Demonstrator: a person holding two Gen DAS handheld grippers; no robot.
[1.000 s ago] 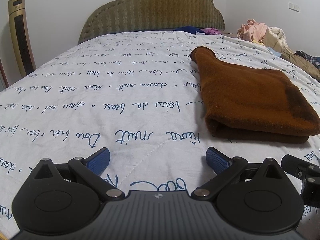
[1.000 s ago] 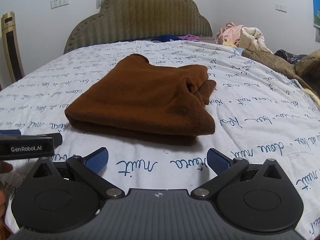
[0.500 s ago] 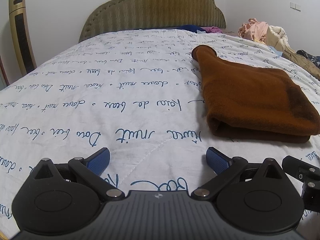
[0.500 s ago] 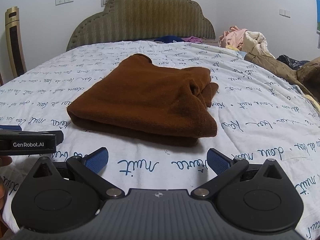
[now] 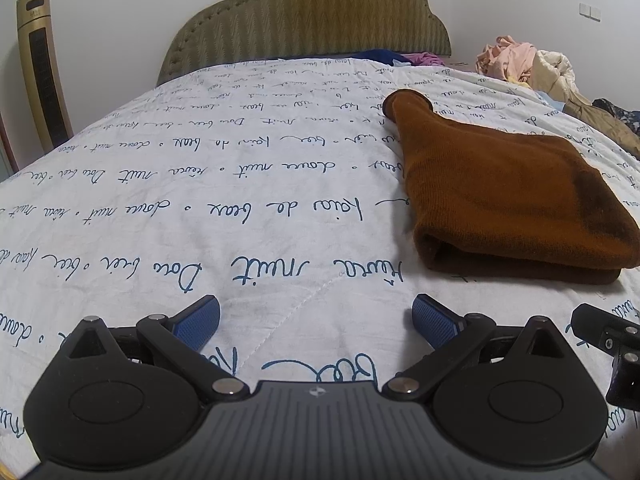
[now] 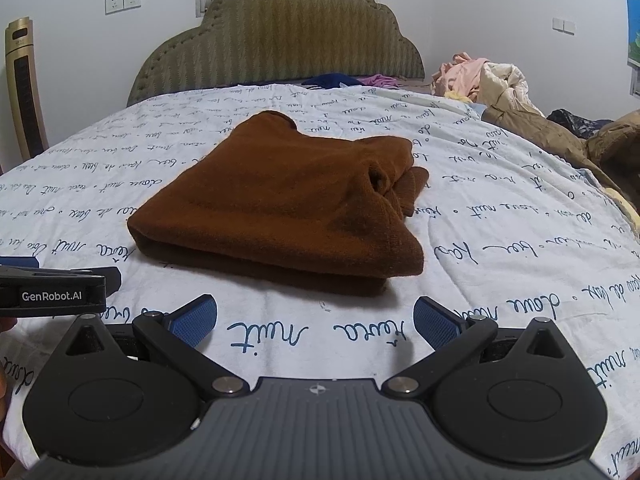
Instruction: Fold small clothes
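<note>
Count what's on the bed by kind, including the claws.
Folded brown garment: 1
Loose clothes pile: 1
Claws: 2, left claw and right claw, both open and empty
Total: 4

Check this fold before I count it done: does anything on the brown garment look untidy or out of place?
Mostly neat, but the brown garment has a bunched bit of fabric poking out at its far right corner, beyond the folded edge. Another rounded corner sticks out at the far end. Both grippers hang open, clear of it.
</note>
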